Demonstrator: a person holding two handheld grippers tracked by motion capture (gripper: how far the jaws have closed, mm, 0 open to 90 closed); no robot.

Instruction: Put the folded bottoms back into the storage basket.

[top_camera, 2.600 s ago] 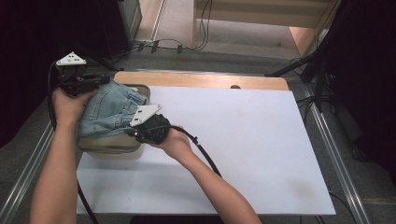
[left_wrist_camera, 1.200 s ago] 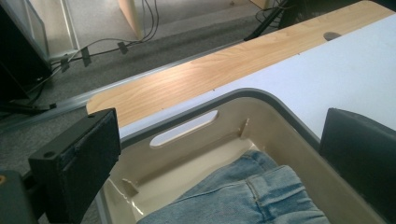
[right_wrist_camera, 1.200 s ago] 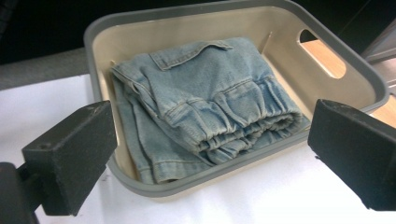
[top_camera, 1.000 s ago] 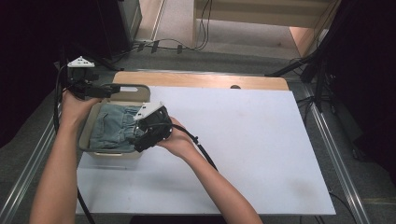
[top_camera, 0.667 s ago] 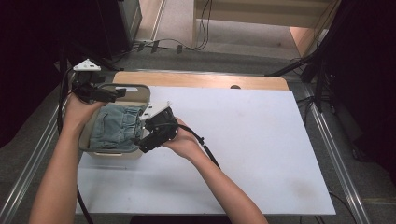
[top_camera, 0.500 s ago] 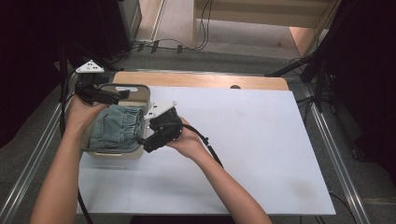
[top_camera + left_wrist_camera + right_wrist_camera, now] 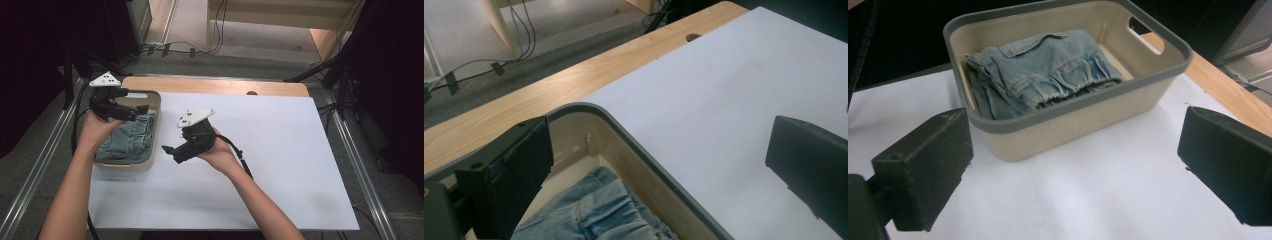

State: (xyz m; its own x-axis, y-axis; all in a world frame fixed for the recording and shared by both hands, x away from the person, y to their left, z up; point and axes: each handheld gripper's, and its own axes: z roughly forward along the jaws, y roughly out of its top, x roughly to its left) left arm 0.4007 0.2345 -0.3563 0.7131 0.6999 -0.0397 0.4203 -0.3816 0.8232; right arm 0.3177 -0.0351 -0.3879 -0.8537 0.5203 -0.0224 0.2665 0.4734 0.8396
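Observation:
A beige basket (image 7: 150, 102) with a grey rim stands at the table's left side. A folded pair of light blue jeans (image 7: 127, 140) lies inside it. My left gripper (image 7: 134, 102) hovers open over the basket's far end, holding nothing; its own view looks across the basket rim (image 7: 624, 130) with the jeans (image 7: 594, 215) below and the left gripper (image 7: 659, 175) spread wide. My right gripper (image 7: 172, 154) is open just right of the basket, pointing at it. Its view shows the right gripper (image 7: 1075, 165) empty, facing the basket wall (image 7: 1073, 125) and the jeans (image 7: 1043, 70).
A white tabletop (image 7: 280, 165) stretches to the right of the basket. A wooden strip (image 7: 215, 85) with a hole runs along its far edge. Metal rails (image 7: 360, 165) border both sides. Cables lie on the floor beyond the table.
The jeans went from draped over the basket to lying down inside it. My right gripper drew back to the right, off the basket. My left gripper rose toward the far rim.

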